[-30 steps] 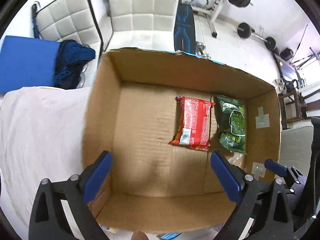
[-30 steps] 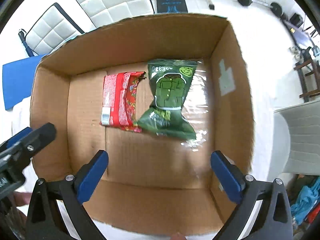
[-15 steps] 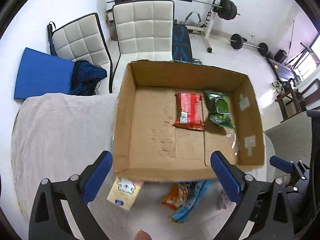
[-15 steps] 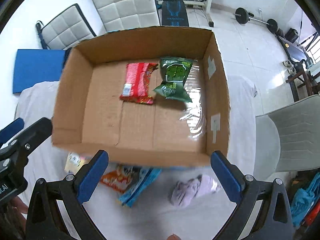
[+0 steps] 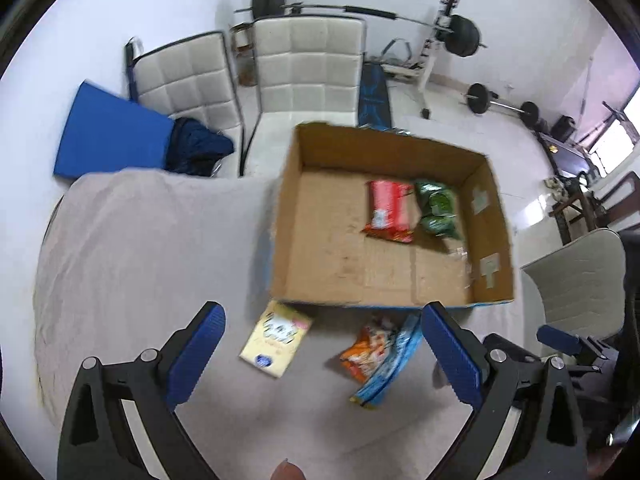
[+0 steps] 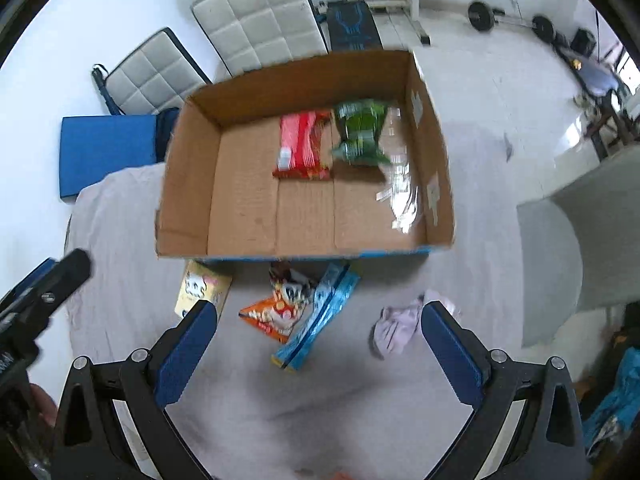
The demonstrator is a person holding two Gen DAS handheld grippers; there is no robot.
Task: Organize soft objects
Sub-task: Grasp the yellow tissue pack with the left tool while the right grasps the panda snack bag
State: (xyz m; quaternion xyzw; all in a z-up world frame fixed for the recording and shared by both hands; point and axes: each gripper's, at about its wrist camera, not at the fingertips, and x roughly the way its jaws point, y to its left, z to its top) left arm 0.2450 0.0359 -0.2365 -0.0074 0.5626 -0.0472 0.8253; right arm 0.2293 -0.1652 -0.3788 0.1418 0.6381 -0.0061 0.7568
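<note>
**Both grippers empty above the loose items in front of the box**

I work from left to right across the cloth-covered tabletop (image 6: 132,280).

1. Left gripper (image 5: 320,356): I hold its fingers wide apart, with nothing between them. The yellow packet (image 5: 276,338) lies just ahead, left of centre between the fingers, its long axis running roughly away from me and tilted slightly right.

2. Centre: the orange snack bag (image 6: 276,312) and the blue wrapper (image 6: 316,316) overlap just in front of the near wall of the cardboard box (image 6: 304,254). The blue wrapper's long axis runs diagonally, from near-left to far-right. Both lie between the fingers of the right gripper (image 6: 318,354), which are also spread wide and hold nothing.

3. Right: the crumpled pale cloth (image 6: 396,326) lies close against the inner side of the right gripper's right-hand finger, apart from the wrappers.

4. Inside the box: the red packet (image 6: 302,146) and the green packet (image 6: 360,132) lie side by side near the far wall.

My judgement: four items remain outside the box. The left gripper is nearer the yellow packet; the right gripper is nearer the cloth and the wrapper pair. To take the blue wrapper, I would close across its narrow width, which calls for a wrist rotation.
</note>
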